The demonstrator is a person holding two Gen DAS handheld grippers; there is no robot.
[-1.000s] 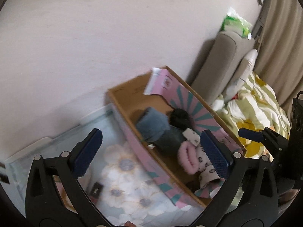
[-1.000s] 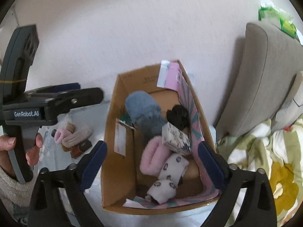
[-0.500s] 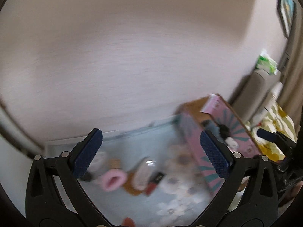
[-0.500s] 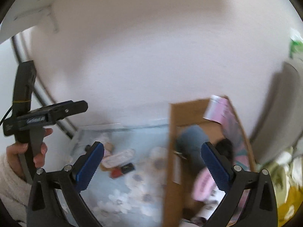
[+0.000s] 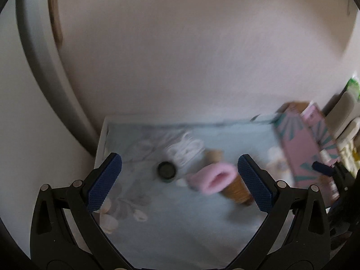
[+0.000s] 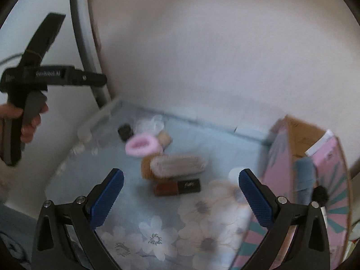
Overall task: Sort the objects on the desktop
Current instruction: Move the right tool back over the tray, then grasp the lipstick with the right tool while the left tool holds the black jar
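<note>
Your left gripper and right gripper are spread wide, holding nothing. Some soft things sit in the pink cardboard box on the right; the fluffy pink ring and brown brush on the blue flowery tabletop are left.

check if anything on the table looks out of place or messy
Nothing looks spilled or broken, though both views are blurred. A loose cluster still lies on the floral mat outside the cardboard box: pink fuzzy ring, brush, brown and black case, small black jar.
</note>
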